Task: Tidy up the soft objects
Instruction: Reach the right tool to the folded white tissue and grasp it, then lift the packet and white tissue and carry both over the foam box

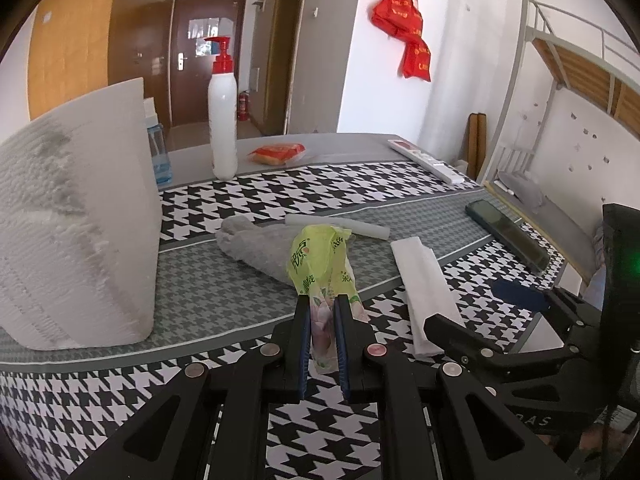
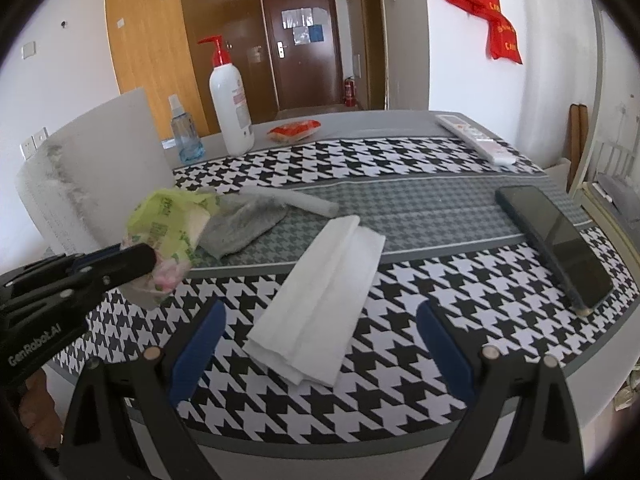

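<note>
**Operator:** Left to right, then. I have the left gripper [image 1: 322, 334] clamped nearly shut on the crinkled lime-green plastic tissue packet [image 1: 320, 264], lifted clear of the houndstooth-patterned tablecloth [image 1: 328, 182]. My blue pads [image 1: 305, 336] pinch its near end, so its long axis runs away from me and upward, the free end tilted toward the table's far edge.

**Observer:** What is under it?

**Operator:** The limp grey cloth [image 1: 256, 246] lies just beyond, near the big white foam block [image 1: 76, 236] at the left edge. I judge the grip is low on the packet, so I'd carry it slowly and level, or the loose top may flop.

**Observer:** And your other hand?

**Operator:** The right gripper [image 2: 320, 344] is wide open and empty, hovering over the folded white paper tissue [image 2: 320, 296] near the front edge. That sheet's long axis runs diagonally, near-left to far-right. I'd square the jaws across its short side before closing.
</note>
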Available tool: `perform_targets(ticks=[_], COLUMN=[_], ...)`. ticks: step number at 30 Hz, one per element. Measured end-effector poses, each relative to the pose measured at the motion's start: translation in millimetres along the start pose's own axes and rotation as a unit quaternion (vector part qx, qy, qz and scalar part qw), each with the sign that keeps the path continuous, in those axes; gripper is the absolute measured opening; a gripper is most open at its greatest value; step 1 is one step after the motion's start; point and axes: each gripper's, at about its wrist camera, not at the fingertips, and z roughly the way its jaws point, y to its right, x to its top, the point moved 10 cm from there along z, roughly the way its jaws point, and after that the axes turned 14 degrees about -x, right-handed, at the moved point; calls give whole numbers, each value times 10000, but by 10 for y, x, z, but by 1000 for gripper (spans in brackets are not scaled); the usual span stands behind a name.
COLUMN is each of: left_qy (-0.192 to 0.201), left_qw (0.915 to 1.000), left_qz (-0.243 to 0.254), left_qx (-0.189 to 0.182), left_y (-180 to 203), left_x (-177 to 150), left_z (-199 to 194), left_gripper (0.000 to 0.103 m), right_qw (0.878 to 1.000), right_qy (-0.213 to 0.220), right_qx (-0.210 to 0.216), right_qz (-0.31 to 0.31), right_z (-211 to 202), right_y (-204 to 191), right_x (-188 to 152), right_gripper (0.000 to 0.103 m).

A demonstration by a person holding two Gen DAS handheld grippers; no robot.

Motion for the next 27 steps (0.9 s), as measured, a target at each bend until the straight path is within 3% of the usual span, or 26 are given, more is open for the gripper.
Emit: perform_targets(ticks=[2, 8, 17, 20, 23, 27], left_qy=[9, 29, 44, 55, 67, 86], left_qw=[10000, 10000, 9999, 9999, 9999, 9999], left_qz=[-5, -46, -96, -120, -132, -122], left_qx=[6, 43, 44, 46, 46, 40], left_y=[-13, -76, -138, -157, -172, -179], left_x=[-6, -19, -34, -40, -38, -31], left_z=[-17, -52, -84, -101, -115, -137], left_gripper=[12, 12, 12, 12, 12, 12], right_qw=[10000, 9996, 9992, 9992, 9991, 9991], right_qy=[-50, -257, -387, -382, -399, -372], right_qx=[-23, -30, -54, -57, -56, -86], right_qz=[-19, -92, -114, -126, -119, -162], right_z=[23, 91, 138, 140, 145, 152], right_y=[-16, -62, -99, -107, -124, -140], right_x=[-13, -62, -98, -94, -83, -82], right_gripper=[97, 78, 63, 51, 33, 19])
